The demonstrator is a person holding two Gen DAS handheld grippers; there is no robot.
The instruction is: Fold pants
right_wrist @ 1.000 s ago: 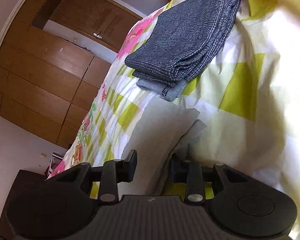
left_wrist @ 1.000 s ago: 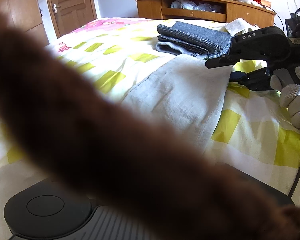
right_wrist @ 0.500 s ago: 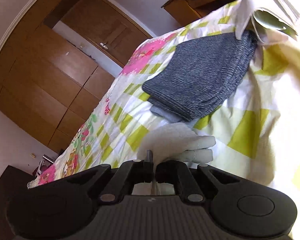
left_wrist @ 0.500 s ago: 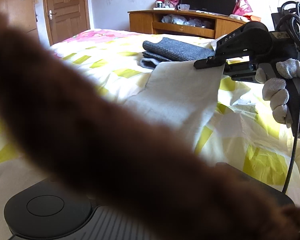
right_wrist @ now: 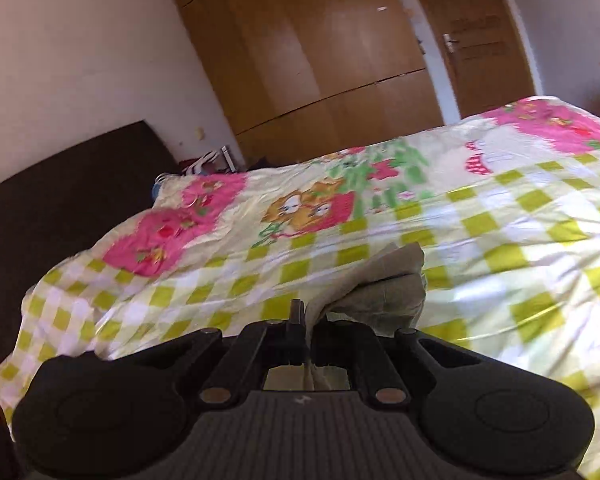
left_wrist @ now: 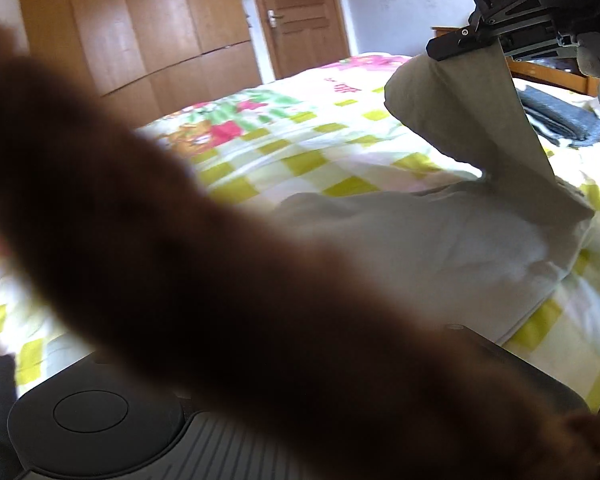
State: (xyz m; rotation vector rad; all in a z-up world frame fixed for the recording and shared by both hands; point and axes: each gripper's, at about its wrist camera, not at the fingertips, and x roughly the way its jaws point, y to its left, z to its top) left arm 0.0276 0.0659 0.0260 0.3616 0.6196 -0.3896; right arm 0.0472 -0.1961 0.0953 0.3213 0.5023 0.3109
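**One pant leg lifted above the bed**

The right gripper (right_wrist: 308,326) pinches one end of the pale pants (left_wrist: 440,240), its fingers pressed together on the cloth and lifted above the checked bedspread (left_wrist: 300,160). The rest of the pants lies on that bedspread. A blurred brown shape (left_wrist: 220,280) hides the left gripper's fingers, so I cannot tell their state. One folded grey garment (left_wrist: 556,116) lies nearby.

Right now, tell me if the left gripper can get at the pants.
Probably, but unconfirmed: the pants lie close ahead on the bed, yet a blurred brown shape hides its fingers and the path.
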